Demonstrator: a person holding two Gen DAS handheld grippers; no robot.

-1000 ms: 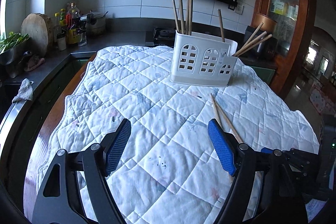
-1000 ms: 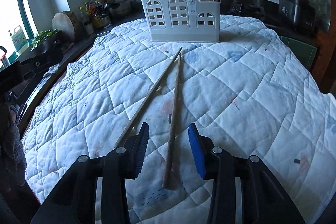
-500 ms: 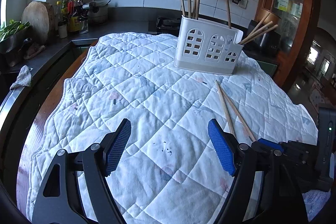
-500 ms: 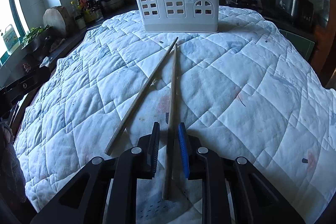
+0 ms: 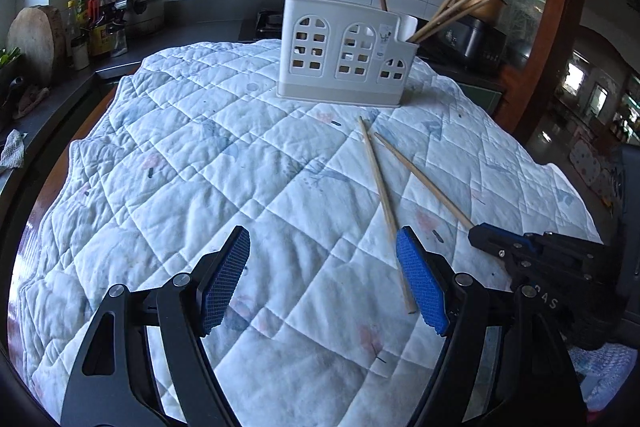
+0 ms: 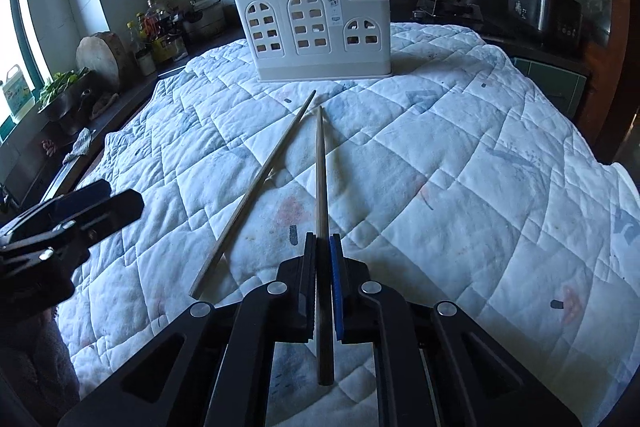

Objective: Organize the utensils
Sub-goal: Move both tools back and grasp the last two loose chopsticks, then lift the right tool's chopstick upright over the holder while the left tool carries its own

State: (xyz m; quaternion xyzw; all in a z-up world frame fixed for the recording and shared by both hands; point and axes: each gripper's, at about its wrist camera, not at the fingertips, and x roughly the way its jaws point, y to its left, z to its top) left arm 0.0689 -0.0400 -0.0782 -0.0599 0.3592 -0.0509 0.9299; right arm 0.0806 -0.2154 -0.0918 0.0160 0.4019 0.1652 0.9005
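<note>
Two chopsticks lie on the quilted cloth (image 6: 460, 155) in front of the white holder (image 6: 316, 27), tips towards it. Right gripper (image 6: 323, 247) is clamped on the near end of one chopstick (image 6: 320, 167); the other chopstick (image 6: 256, 191) lies free just left of it. Left gripper (image 5: 320, 275) hovers with jaws wide apart and nothing between them, farther from the holder.

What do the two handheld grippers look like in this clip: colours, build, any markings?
Both match. The left gripper has black skeletal linkage arms with triangular cut-outs and silver pivot pins, and blue cross-hatched pads lining the jaws. The right gripper has the same black frame, silver pins and a blue pad. From the left wrist view, its body carries pale lettering, only partly legible. No cables or sleeves are identifiable.
</note>
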